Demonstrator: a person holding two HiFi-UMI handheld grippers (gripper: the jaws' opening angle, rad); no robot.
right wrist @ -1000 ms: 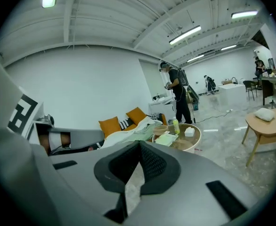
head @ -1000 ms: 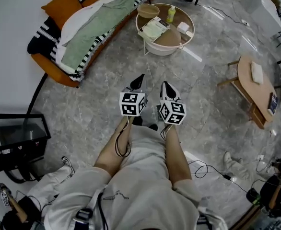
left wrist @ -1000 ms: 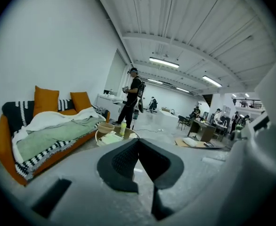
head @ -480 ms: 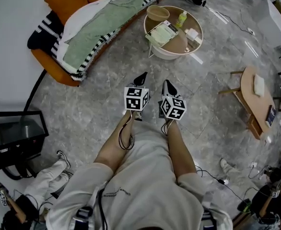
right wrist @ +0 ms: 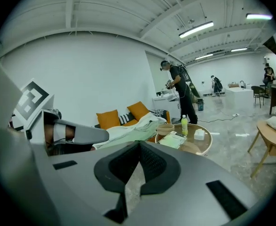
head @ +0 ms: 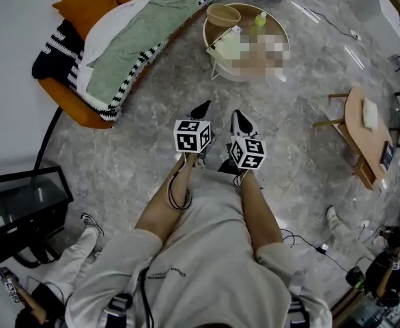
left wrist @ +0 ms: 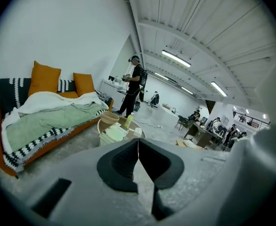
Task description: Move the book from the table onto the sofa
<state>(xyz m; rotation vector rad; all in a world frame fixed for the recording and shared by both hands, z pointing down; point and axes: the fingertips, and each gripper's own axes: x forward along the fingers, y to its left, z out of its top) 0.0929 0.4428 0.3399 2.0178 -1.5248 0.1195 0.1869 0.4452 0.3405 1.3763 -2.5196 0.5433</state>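
Observation:
The book [head: 226, 44], pale green and white, lies on the near left of a round wooden table [head: 217, 65]; it also shows as book [left wrist: 112, 133] and book [right wrist: 173, 139]. The orange sofa [head: 84, 111], covered with a green blanket, stands to the left of the table, seen too as sofa [left wrist: 48, 121] and sofa [right wrist: 128, 124]. My left gripper [head: 201, 109] and right gripper [head: 239, 119] hang side by side over the floor, well short of the table. Both point toward it. Both are shut and hold nothing, with the left gripper's [left wrist: 138, 147] and the right gripper's [right wrist: 139, 149] pads closed together.
A tan bowl [head: 222, 14] and a yellow-green bottle [head: 259, 20] share the round table. A wooden side table [head: 364, 132] stands right, a black glass stand [head: 22, 203] left. Cables [head: 302, 241] trail on the floor. A person [left wrist: 134, 86] stands beyond the table.
Both grippers have moved forward over the floor toward the round table, still side by side and shut. The table and sofa sit a little nearer to them.

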